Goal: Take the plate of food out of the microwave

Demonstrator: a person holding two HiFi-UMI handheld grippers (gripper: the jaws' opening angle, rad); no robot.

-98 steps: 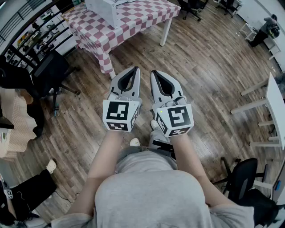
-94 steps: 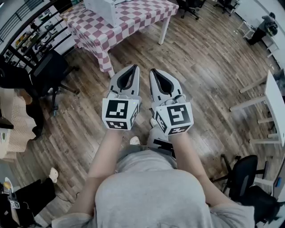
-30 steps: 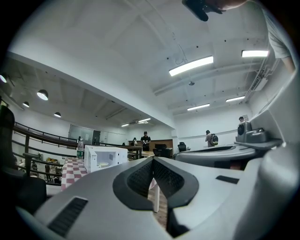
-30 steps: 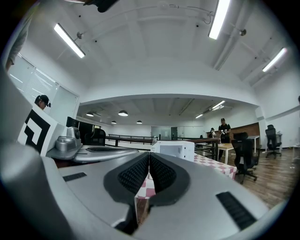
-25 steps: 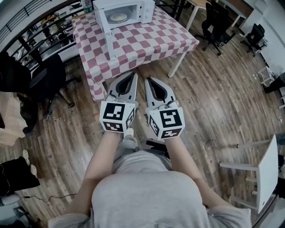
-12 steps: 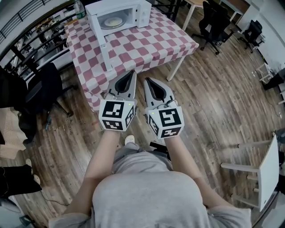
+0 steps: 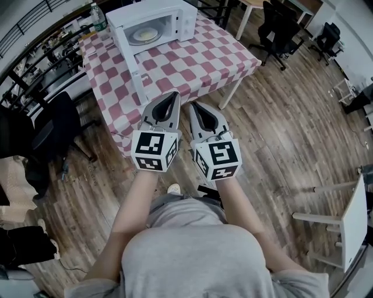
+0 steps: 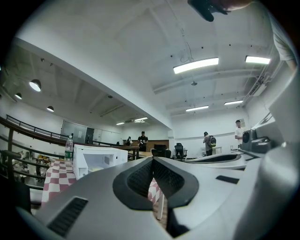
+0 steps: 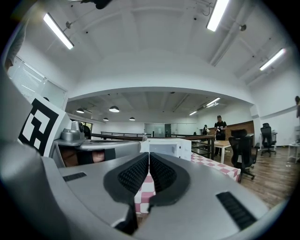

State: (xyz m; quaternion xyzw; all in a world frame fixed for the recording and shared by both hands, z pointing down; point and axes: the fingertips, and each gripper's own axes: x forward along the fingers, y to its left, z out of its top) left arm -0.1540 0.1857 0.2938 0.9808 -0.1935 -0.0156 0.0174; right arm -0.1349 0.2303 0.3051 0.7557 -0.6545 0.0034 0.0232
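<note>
Your left gripper [image 7: 172, 96] and right gripper [image 7: 193, 106] are both closed on nothing, well short of the microwave [image 7: 145, 11]. The plate [image 7: 144, 36] lies flat inside it, round, with no long axis. Reaching in, you could knock its open door [image 7: 136, 73], or tip the plate by gripping one edge.

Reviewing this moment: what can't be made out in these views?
Food on the plate: head view, too small to identify.
Plate in the right gripper view: too small inside the microwave, whose lower part the right gripper covers.
Bottle label: head view, too small.
</note>
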